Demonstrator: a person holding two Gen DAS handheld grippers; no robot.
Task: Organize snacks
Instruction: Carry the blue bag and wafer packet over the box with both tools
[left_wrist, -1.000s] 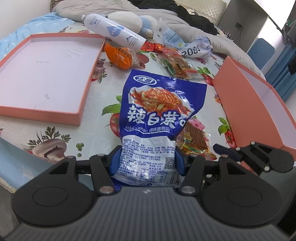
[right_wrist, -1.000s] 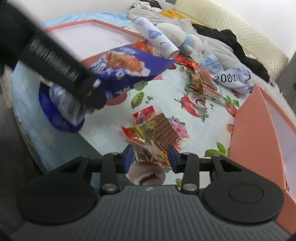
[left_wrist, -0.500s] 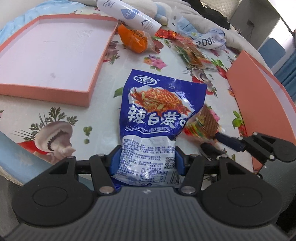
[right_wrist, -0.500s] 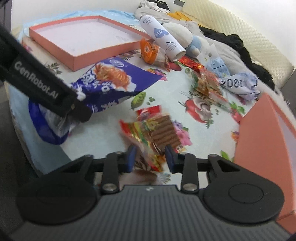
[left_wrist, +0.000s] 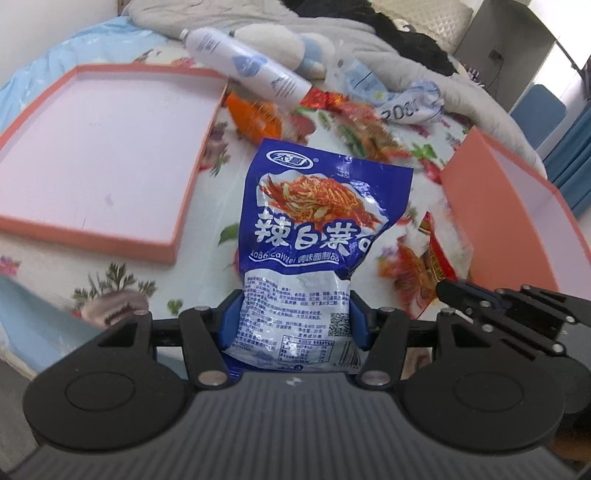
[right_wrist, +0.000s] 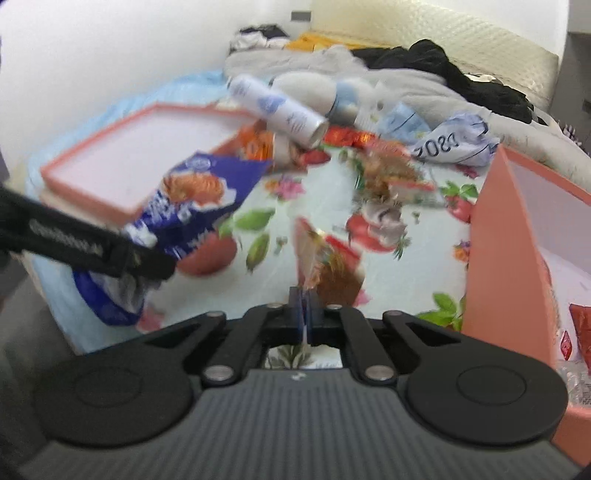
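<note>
1. Since a second ago, the right gripper (right_wrist: 304, 308) has clamped the small red snack packet (right_wrist: 325, 258) and lifted it at frame centre.
2. Blue snack bag (left_wrist: 321, 229) sits centre, pinched by the left gripper (left_wrist: 293, 321).
3. Blur obscures the small packet's print.
4. Orange box (right_wrist: 517, 236) is cut off at right.
</note>
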